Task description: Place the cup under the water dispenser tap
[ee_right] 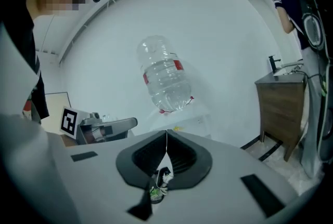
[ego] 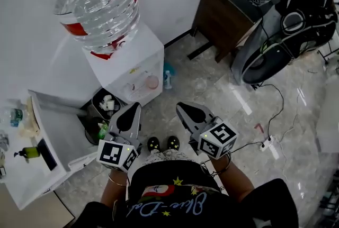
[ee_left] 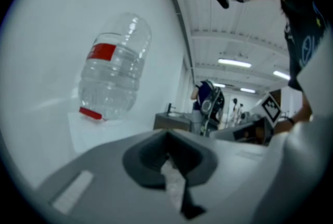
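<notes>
Cup (ego: 152, 82): a small round vessel, pale pink and translucent, standing in the recess in the front of the water dispenser (ego: 144, 44), toward the recess's right edge. The spouts above it are too small to make out. Only the head view shows the cup.

The dispenser is a white, box-shaped body with flat matte faces, topped by an inverted bottle (ego: 98, 2) of clear ribbed plastic with a red label band. A dark round waste bin (ego: 104, 108) holding crumpled scraps stands on the floor (ego: 212, 89) at the dispenser's left, and a small blue flask (ego: 167, 79) stands at its right. The floor is glossy and veined like marble.

Left gripper (ego: 137, 107) and right gripper (ego: 180, 107): grey wedge-shaped shells, each bearing a white cube (ego: 117, 154) with black square markers. They are held side by side above the person's shoes (ego: 163, 143), well apart from the cup. The fingers (ee_right: 182, 158) of both are closed tip to tip with nothing between them, and each gripper view shows its dark pads meeting along a thin seam.

The gripper views alone show the bottle from the side against a plain white wall (ee_right: 208, 36), and the left one shows ceiling lights (ee_left: 234, 63). The right gripper view shows the front of a brown wooden cabinet (ego: 222, 15) with a faucet (ee_right: 273, 64) on top. The head view shows that cabinet from above.
</notes>
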Action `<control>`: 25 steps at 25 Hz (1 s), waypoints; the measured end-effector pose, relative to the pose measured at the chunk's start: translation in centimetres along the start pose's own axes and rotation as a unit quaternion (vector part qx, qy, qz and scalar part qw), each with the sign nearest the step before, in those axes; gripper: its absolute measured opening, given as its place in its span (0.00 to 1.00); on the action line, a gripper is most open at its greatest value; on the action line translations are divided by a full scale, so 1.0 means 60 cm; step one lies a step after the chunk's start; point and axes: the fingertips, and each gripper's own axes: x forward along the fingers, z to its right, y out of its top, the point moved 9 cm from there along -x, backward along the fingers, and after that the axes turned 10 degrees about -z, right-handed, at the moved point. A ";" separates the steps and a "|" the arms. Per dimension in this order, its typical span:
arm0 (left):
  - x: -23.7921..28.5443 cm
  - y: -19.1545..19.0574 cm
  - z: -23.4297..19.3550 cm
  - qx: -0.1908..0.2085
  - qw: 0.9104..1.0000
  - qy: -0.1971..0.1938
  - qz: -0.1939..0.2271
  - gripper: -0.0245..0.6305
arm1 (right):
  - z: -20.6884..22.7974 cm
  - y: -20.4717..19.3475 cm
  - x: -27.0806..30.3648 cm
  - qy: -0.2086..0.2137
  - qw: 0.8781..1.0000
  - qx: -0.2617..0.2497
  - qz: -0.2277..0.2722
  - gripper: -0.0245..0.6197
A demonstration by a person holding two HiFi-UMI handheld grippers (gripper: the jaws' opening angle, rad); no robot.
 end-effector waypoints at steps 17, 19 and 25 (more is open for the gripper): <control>-0.020 0.016 0.065 0.005 1.000 -0.023 -0.003 0.03 | -0.041 0.004 -0.049 0.012 0.999 -0.031 -0.002 0.06; -0.021 0.017 0.065 0.006 1.000 -0.022 -0.004 0.03 | -0.042 0.004 -0.048 0.012 0.999 -0.032 -0.003 0.06; -0.025 0.009 0.058 0.000 1.000 -0.022 -0.008 0.03 | -0.041 0.005 -0.034 0.010 0.999 -0.030 -0.007 0.06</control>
